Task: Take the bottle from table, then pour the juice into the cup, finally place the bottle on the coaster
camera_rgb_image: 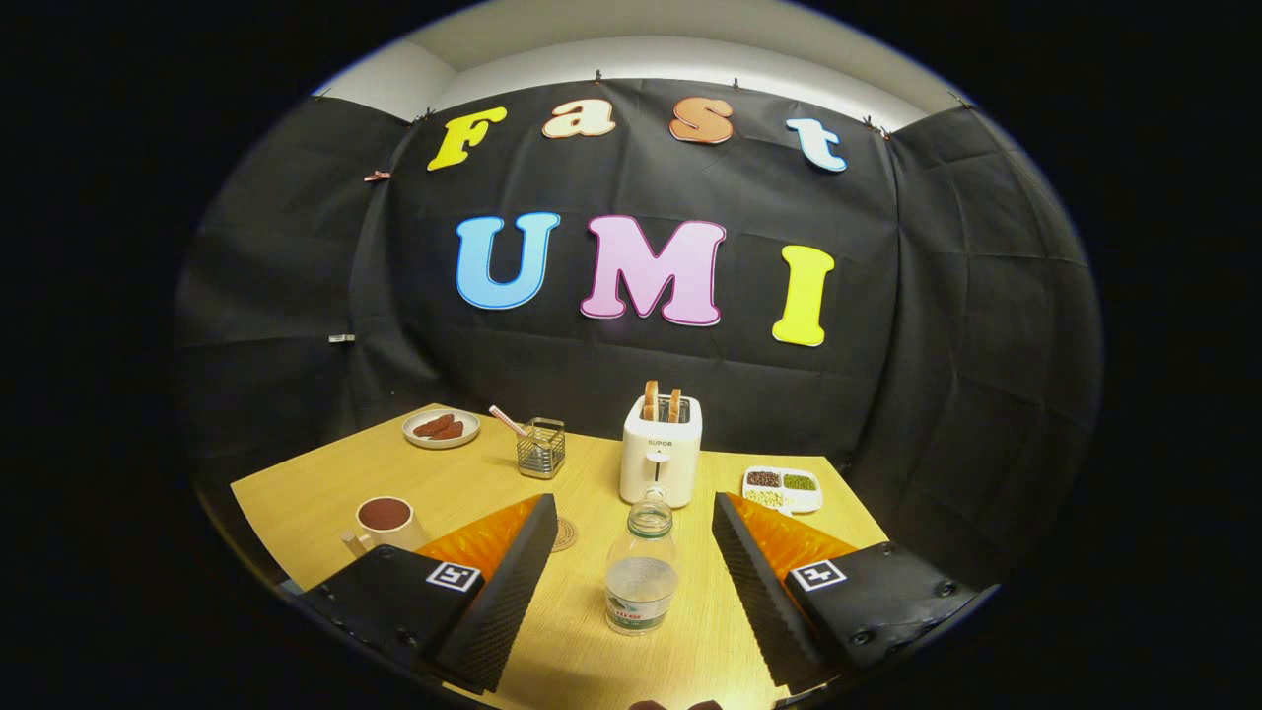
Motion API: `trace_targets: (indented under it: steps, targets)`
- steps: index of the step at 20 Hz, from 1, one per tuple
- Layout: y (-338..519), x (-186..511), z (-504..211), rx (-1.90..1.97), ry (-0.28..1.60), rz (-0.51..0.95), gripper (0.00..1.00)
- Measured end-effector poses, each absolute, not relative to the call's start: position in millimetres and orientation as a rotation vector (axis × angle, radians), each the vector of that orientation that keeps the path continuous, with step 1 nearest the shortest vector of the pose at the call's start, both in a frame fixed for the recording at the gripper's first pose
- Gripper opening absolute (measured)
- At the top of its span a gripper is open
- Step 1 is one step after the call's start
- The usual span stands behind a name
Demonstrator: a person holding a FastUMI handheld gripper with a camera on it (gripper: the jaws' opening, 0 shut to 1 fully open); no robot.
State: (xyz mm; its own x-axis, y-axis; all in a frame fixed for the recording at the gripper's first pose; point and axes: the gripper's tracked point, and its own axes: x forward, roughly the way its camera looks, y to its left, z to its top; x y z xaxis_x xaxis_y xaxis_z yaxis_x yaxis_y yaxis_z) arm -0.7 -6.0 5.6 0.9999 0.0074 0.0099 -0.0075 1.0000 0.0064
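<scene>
Two black ribbed fingers [513,592] of the gripper [631,592] stand spread wide apart, released, with nothing pressed between them. A clear plastic bottle [641,572] stands upright in the gap, roughly midway between the fingers and touching neither; its cap is off and it holds clear liquid in its lower half (a label wraps its base). Left of the left finger sits a cream cup [385,523] with dark contents, its handle turned toward the table edge. A round coaster [564,534] peeks out just beyond the left finger's tip, partly hidden by it.

Everything rests on a light wooden table [315,493]. Beyond the bottle stands a white toaster [661,449] with two slices of bread [662,402] poking up. Left of the toaster is a small wire basket [541,449] holding a striped stick, and farther left a plate [441,428] of brown pieces. Right of the toaster lies a white divided tray [784,488] with grains or seeds. Black cloth walls enclose the table on three sides.
</scene>
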Motion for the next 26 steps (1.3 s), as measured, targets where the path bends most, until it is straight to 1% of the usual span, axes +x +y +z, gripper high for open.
trace_targets:
  steps: [9,21,26]
  targets:
    - [-22,17,-9,0.004,0.018,-0.015,0.98]
    - [-16,50,-63,0.044,0.098,0.031,0.98]
    - [-15,65,-85,0.037,0.111,0.027,0.98]
